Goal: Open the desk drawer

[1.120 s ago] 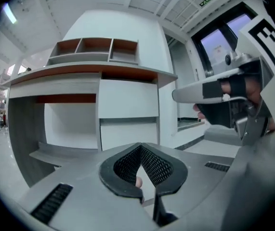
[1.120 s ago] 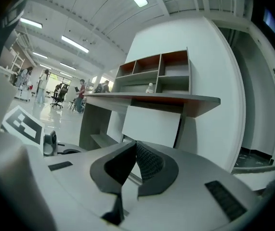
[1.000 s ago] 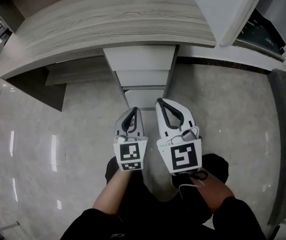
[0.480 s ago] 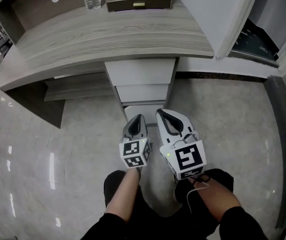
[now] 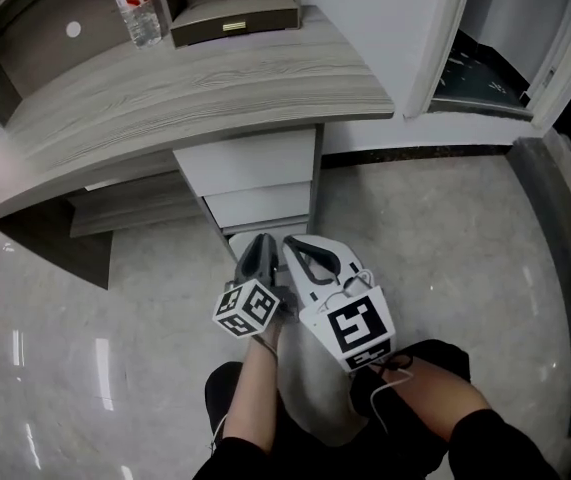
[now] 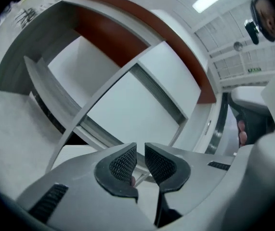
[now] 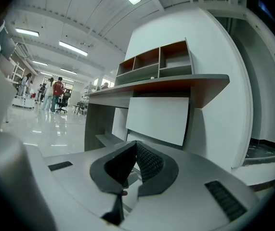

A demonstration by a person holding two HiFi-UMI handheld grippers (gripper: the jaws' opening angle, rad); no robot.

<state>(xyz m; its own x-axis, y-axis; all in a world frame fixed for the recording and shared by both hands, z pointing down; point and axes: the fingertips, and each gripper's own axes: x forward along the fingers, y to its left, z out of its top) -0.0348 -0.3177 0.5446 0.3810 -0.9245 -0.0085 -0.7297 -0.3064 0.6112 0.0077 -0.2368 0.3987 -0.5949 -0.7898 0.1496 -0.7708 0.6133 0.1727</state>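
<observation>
Drawer fronts [image 5: 250, 161] stack mid-frame. Left gripper [image 6: 140, 160] jaws, just been opening with nothing between, should square onto one edge; right gripper [image 7: 136, 160] jaws (empty) are together

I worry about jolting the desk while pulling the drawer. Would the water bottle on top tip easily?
Possibly: the water bottle stands upright, tall and narrow, so a jolt could topple it. It looks like thin clear plastic, so likely light and squashy, not fragile. On its side it might roll along the desk top.

Quick tally: two grippers (left gripper [image 6: 140, 158], right gripper [image 7: 135, 160]), three drawers [image 5: 248, 161] right ahead, one bottle [image 5: 137, 6] and one box [image 5: 235, 13] beyond.
</observation>
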